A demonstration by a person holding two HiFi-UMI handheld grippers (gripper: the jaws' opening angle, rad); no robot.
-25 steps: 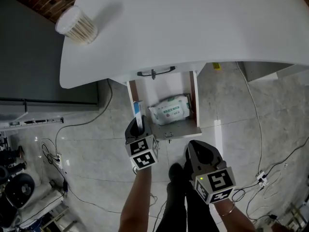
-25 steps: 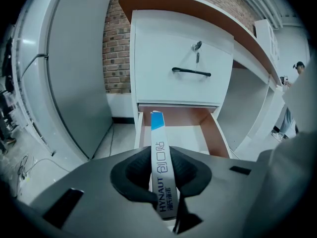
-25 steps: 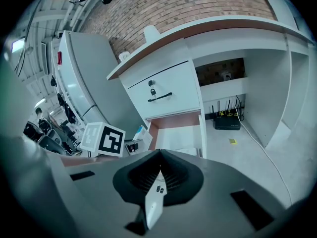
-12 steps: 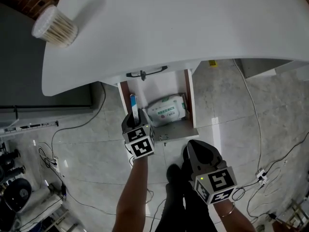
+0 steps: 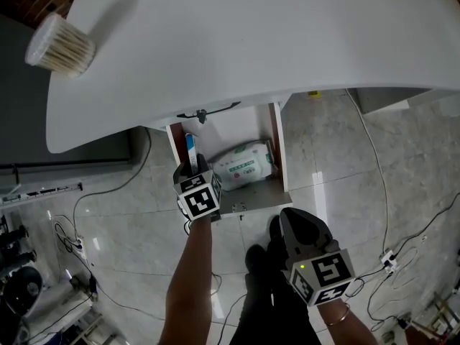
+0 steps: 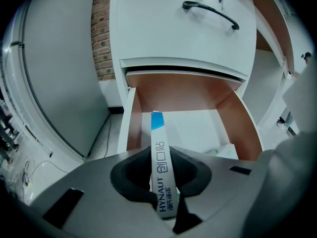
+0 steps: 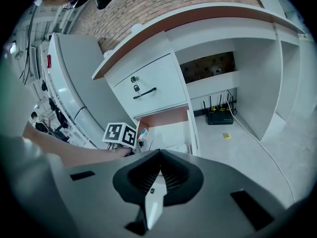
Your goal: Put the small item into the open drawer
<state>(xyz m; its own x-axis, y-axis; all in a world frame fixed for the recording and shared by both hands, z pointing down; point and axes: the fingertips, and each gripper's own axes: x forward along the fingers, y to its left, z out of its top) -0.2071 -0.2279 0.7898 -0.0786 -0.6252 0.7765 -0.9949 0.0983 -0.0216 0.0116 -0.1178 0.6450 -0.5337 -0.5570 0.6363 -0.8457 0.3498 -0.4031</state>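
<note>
My left gripper (image 5: 191,165) (image 6: 163,182) is shut on a slim white box (image 6: 161,172) with a blue end and blue print. The box (image 5: 190,149) stands upright over the left side of the open drawer (image 5: 274,142) (image 6: 130,133), below the white tabletop. A white-and-green wipes pack (image 5: 243,164) lies inside the drawer, to the right of the box. My right gripper (image 5: 291,225) (image 7: 158,175) hangs lower right of the drawer, over the floor, jaws shut with nothing between them.
A round tub of cotton swabs (image 5: 59,45) stands on the white table (image 5: 287,34) at the far left. Above the open drawer sits a shut drawer with a black handle (image 6: 210,14) and a key. Cables (image 5: 381,171) trail over the tiled floor. A grey cabinet (image 5: 65,149) stands left.
My left gripper has moved down and forward with the box, from the drawer's front left corner to over its left side. The right gripper has hardly shifted.
</note>
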